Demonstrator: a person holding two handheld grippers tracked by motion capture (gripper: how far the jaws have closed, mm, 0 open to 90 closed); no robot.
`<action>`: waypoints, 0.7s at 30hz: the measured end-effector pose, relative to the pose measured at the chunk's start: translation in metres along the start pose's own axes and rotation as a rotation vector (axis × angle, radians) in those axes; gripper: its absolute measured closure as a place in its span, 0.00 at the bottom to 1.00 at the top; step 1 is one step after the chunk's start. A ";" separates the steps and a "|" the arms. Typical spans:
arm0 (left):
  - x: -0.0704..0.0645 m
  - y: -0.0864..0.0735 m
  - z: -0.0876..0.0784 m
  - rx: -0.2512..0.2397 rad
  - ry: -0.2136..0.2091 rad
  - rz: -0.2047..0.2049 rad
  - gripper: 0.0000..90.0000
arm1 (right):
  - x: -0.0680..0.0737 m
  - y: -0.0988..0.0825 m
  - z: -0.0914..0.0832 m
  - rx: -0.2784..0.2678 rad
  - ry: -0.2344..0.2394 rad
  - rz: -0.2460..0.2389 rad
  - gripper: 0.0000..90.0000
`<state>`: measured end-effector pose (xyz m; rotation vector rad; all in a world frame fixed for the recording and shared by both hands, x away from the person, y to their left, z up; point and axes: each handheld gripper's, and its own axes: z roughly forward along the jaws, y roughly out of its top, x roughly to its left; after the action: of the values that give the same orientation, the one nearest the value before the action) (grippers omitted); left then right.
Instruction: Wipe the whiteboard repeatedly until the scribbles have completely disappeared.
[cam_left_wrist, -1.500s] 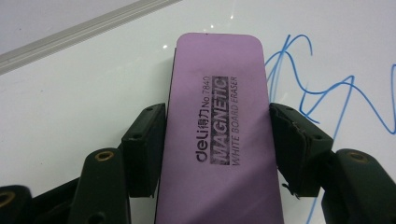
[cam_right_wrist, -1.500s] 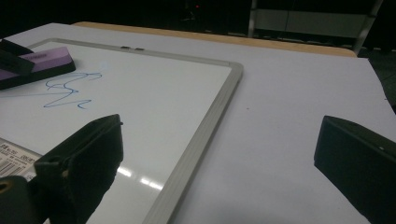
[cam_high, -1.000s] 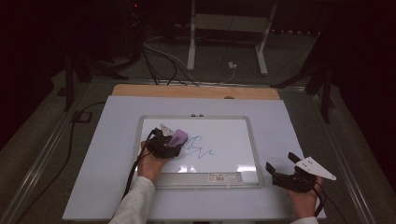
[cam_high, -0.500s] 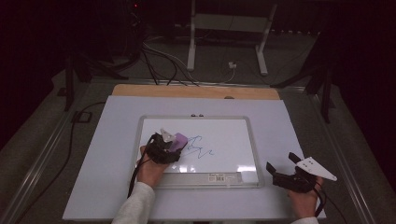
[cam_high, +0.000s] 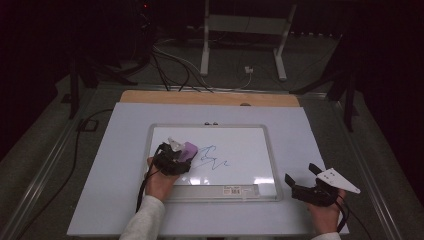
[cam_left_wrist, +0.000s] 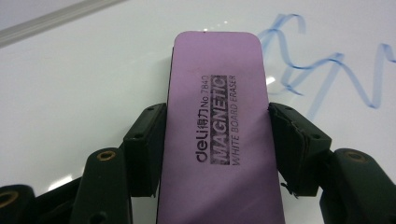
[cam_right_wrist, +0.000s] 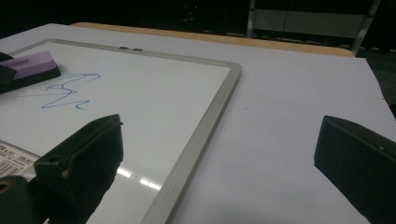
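From the high view, a flat white sheet covers the counter (cam_high: 125, 200), with a strip of bare wood along its far edge, and on it lies a rectangular whiteboard (cam_high: 250, 150) with a glossy white face and a rounded pale metal frame. The left gripper (cam_high: 176, 159) rests over the board's left part, clenched on a purple eraser (cam_high: 189, 150) that sits just beside a thin blue scribble (cam_high: 214, 158). The right gripper (cam_high: 303, 183) lies on the sheet off the board's right near corner, black jaws spread with nothing between them, a grey three-cornered plate on top. A barcode label (cam_high: 237, 190) is stuck along the board's near frame. In the left gripper view the eraser (cam_left_wrist: 217, 140) is a long slab with rounded corners and a smooth matte purple back printed in black with "MAGNETIC WHITE BOARD ERASER"; the two black jaws, blocky and studded with small screws, press its long sides. It lies on the shiny board, and the looping blue scribble (cam_left_wrist: 322, 70) runs just to its right. In the right gripper view the two matte black jaws stand wide apart and released over the board's frame (cam_right_wrist: 201, 135) and the white sheet; far off at the left the eraser (cam_right_wrist: 32, 63) shows a dark underside beneath its purple back, close to the scribble (cam_right_wrist: 65, 93).
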<state>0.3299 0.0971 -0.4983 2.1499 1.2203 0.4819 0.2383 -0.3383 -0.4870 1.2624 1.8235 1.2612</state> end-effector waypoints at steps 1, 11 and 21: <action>-0.003 0.000 0.000 0.000 -0.005 0.006 0.46 | 0.000 0.000 0.000 0.000 0.000 0.000 0.02; 0.014 0.003 0.004 -0.007 0.072 -0.041 0.46 | -0.001 0.000 0.000 -0.002 -0.002 0.002 0.02; -0.010 0.007 0.007 -0.010 0.016 0.002 0.46 | 0.000 0.000 0.000 0.000 0.000 -0.002 0.02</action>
<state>0.3334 0.0840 -0.4991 2.1428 1.2228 0.5062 0.2385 -0.3379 -0.4871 1.2603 1.8247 1.2606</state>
